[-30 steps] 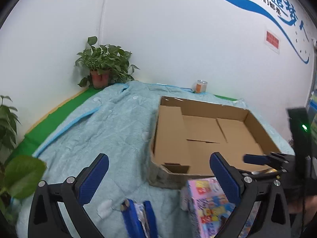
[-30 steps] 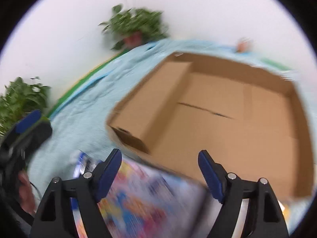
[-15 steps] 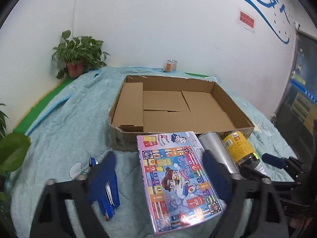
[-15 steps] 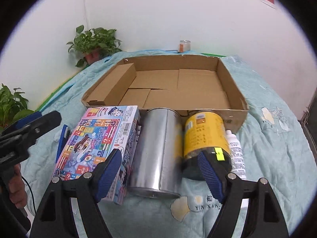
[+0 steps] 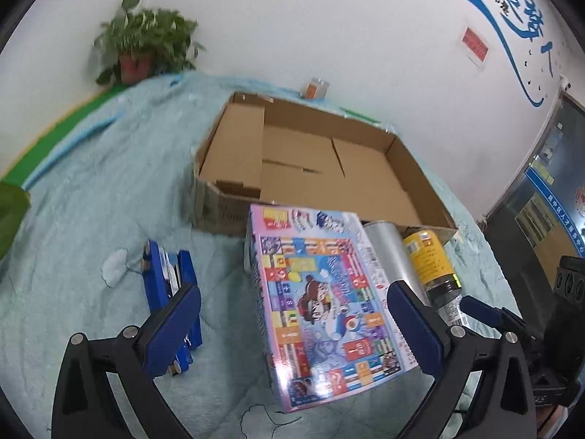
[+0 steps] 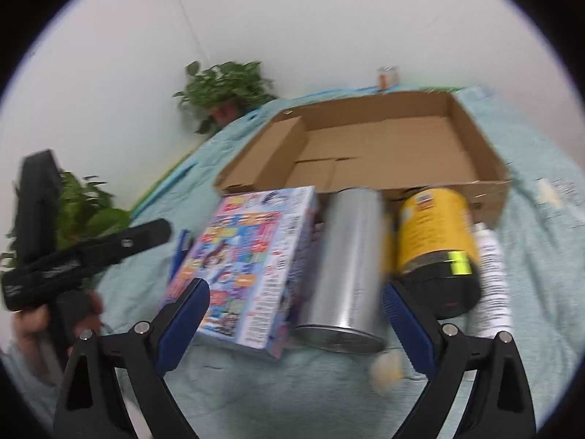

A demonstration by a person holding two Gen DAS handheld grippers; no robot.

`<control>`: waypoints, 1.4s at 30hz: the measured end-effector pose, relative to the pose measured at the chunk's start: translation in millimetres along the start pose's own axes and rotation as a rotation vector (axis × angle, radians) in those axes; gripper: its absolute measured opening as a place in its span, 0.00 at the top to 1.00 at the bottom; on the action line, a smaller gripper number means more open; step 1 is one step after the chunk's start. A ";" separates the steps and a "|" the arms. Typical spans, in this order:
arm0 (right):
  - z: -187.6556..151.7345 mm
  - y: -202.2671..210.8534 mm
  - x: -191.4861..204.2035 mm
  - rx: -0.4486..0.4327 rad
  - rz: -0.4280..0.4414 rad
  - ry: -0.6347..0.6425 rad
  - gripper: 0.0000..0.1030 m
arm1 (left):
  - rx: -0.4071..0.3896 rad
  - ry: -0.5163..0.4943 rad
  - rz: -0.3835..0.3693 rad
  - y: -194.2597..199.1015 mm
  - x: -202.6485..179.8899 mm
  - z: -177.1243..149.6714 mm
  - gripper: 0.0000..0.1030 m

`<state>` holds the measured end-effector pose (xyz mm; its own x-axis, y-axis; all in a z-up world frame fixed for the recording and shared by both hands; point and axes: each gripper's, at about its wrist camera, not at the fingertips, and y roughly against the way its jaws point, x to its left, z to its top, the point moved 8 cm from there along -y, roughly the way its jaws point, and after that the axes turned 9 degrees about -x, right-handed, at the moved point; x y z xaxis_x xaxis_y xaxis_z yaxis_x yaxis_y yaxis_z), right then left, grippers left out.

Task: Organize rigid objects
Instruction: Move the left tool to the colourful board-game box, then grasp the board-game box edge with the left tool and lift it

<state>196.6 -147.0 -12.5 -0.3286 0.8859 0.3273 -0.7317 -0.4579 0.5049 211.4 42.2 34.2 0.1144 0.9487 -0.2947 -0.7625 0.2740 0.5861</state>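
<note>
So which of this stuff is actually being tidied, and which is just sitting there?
Being tidied: game box, silver can, yellow jar, white bottle, blue stapler, cardboard tray to hold them.

Just there: potted plant, small tin by the wall, blanket.

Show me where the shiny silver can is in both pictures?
Left wrist view: the silver can lies right of centre, mostly hidden behind the game box, beside the yellow jar.
Right wrist view: it lies at centre, between the same box and jar.
Shared landmark: the cardboard tray behind them.
</note>
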 end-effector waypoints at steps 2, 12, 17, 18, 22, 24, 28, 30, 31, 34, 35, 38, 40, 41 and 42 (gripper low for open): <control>-1.6 -9.8 6.8 0.040 0.069 -0.016 0.07 | 0.063 0.027 -0.035 -17.3 6.5 -6.8 0.00; -13.4 -65.8 45.8 0.238 0.167 0.079 0.07 | 0.259 0.139 -0.152 -78.3 14.8 -35.9 0.15; -19.5 -89.0 51.0 0.301 0.106 0.116 0.07 | 0.262 0.132 -0.153 -91.6 15.2 -36.4 0.20; -21.1 -92.1 51.6 0.309 0.095 0.133 0.07 | 0.258 0.121 -0.148 -91.9 16.1 -36.0 0.21; -25.4 -97.7 52.2 0.311 0.067 0.148 0.06 | 0.258 0.136 -0.140 -89.7 20.3 -39.2 0.23; -26.6 -100.2 51.5 0.311 0.062 0.143 0.04 | 0.248 0.122 -0.133 -86.6 18.0 -40.2 0.23; -26.9 -106.0 54.3 0.288 0.048 0.157 0.00 | 0.229 0.119 -0.122 -76.7 11.5 -42.1 0.24; -26.2 -108.1 55.5 0.272 0.039 0.157 0.00 | 0.224 0.135 -0.126 -71.7 10.9 -42.4 0.25; -26.1 -107.1 55.6 0.263 0.038 0.154 0.00 | 0.218 0.127 -0.123 -69.2 9.9 -41.8 0.25; -24.0 -101.3 54.9 0.240 0.038 0.139 0.01 | 0.181 0.085 -0.113 -54.9 2.8 -35.8 0.29; -22.2 -97.7 54.8 0.224 0.036 0.134 0.01 | 0.167 0.067 -0.109 -49.9 -1.1 -33.0 0.29; -10.2 -83.7 55.4 0.153 0.017 0.143 0.03 | 0.099 -0.008 -0.097 -33.3 -19.4 -16.9 0.30; 7.4 -68.4 56.5 0.071 -0.004 0.172 0.04 | 0.032 -0.064 -0.104 -18.5 -36.2 -0.6 0.30; 15.0 -61.4 56.7 0.036 -0.012 0.179 0.04 | 0.004 -0.086 -0.108 -12.6 -44.6 8.3 0.30; 25.0 -53.5 56.3 -0.005 -0.022 0.184 0.04 | -0.027 -0.111 -0.115 -7.0 -53.7 18.5 0.30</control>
<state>232.2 -74.4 -1.1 -0.4156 0.8945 0.1645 -0.7428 -0.4382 0.5062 222.3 -7.7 60.0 0.2699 0.9235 -0.2726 -0.7574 0.3784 0.5321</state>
